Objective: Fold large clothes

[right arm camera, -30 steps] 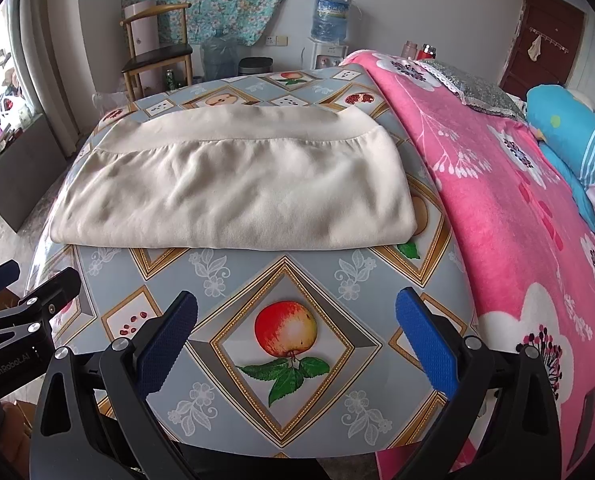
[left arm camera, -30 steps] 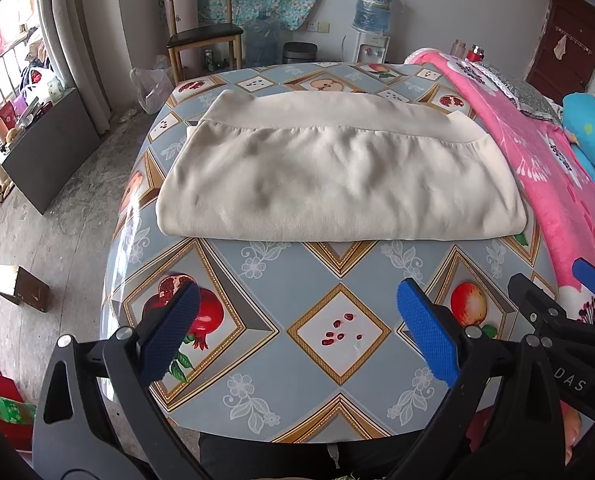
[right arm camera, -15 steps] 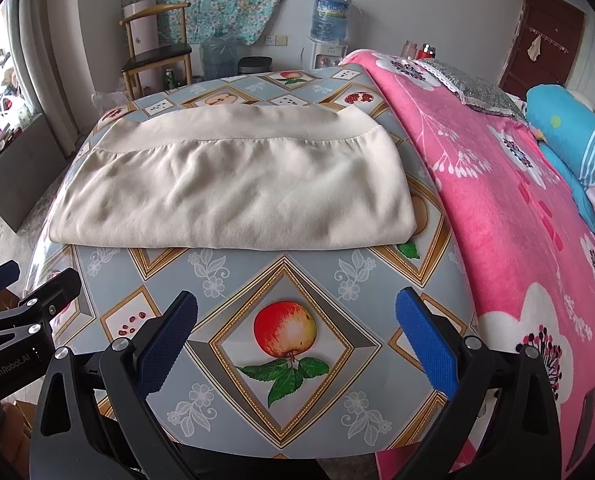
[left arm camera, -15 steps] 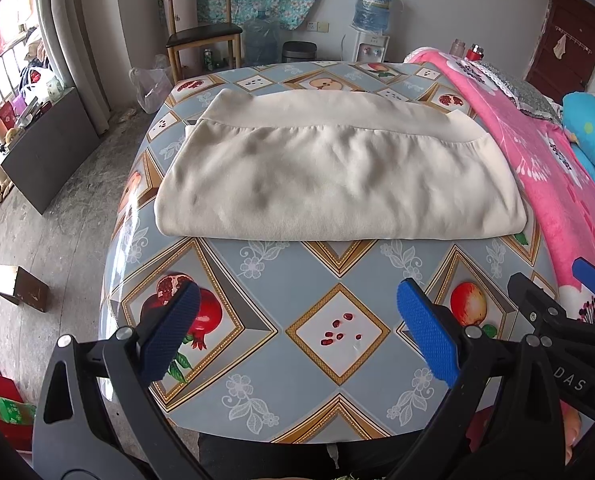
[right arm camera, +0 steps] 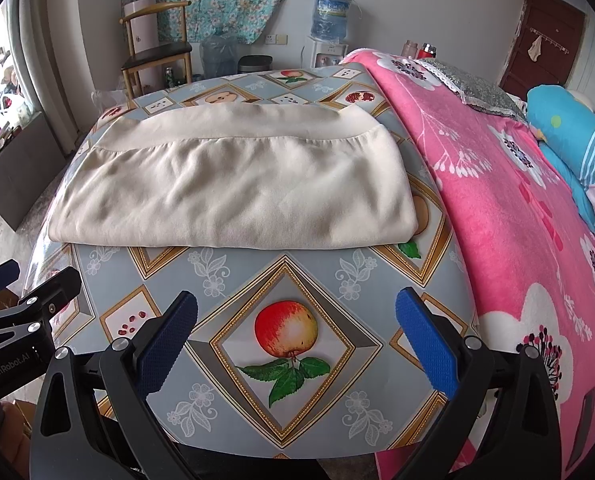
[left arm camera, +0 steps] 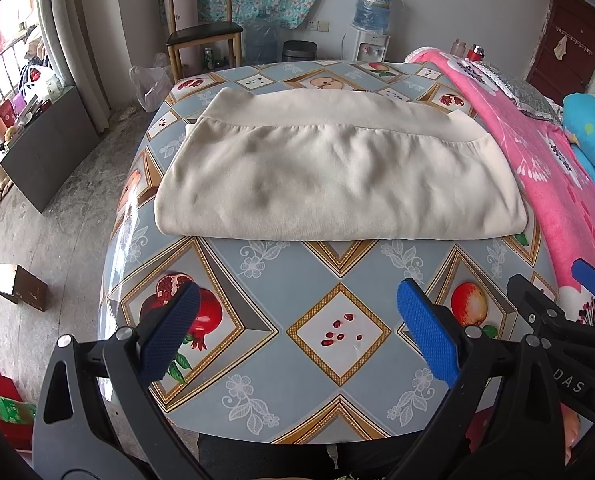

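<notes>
A folded cream garment (left arm camera: 337, 176) lies on the fruit-patterned table (left arm camera: 337, 364); left gripper (left arm camera: 297, 332) and right gripper (right arm camera: 297, 332) hover nearside, jaws wide, empty.

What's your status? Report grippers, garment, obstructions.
Left gripper and right gripper open, empty, short of the cloth. Cream garment folded flat on table. Nothing between.

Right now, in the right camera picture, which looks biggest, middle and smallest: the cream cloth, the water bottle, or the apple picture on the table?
1. Cream cloth, by far the biggest.
2. Apple picture.
3. Water bottle.
The apple and bottle look close in size. The apple is much nearer the camera, so their real order is unsure.
</notes>
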Motion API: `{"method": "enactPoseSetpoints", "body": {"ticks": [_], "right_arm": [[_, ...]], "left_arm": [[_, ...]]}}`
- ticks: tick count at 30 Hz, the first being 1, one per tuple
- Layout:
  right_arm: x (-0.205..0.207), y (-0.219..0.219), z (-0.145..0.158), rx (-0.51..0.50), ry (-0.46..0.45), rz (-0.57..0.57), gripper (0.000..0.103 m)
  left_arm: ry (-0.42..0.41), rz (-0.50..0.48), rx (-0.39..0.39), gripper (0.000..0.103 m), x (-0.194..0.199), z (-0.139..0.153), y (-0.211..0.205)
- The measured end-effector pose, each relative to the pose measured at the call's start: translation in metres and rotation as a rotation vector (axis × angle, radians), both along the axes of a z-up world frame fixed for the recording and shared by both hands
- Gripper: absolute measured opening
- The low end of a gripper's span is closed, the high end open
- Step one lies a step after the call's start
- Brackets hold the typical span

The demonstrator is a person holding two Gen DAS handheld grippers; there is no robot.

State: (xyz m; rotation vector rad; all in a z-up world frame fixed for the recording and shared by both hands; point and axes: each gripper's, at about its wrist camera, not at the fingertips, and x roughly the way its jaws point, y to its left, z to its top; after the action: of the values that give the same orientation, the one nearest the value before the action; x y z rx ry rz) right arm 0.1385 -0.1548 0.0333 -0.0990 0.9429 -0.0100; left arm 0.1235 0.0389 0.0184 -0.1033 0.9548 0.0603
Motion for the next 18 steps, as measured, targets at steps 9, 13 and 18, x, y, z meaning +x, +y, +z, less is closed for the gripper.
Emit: {"method": "enactPoseSetpoints", "body": {"ticks": [9,13,18], "right_arm": [[-0.0003,-0.0001,-0.0001,0.000,0.000,0.000,0.097],[-0.0007,0.0011,0.0001,0.001,0.001,0.000,0.097],[-0.0004,0.0003,-0.0001,-0.001,0.001,0.000,0.097]], "left_arm": [[0.000,-0.001,0.000,0.095,0.0008,0.0004,-0.0002],[0.000,-0.001,0.001,0.095,0.0003,0.0005,0.0002],[0.001,0.000,-0.001,0.095,0.0002,0.0007,0.0003]]}}
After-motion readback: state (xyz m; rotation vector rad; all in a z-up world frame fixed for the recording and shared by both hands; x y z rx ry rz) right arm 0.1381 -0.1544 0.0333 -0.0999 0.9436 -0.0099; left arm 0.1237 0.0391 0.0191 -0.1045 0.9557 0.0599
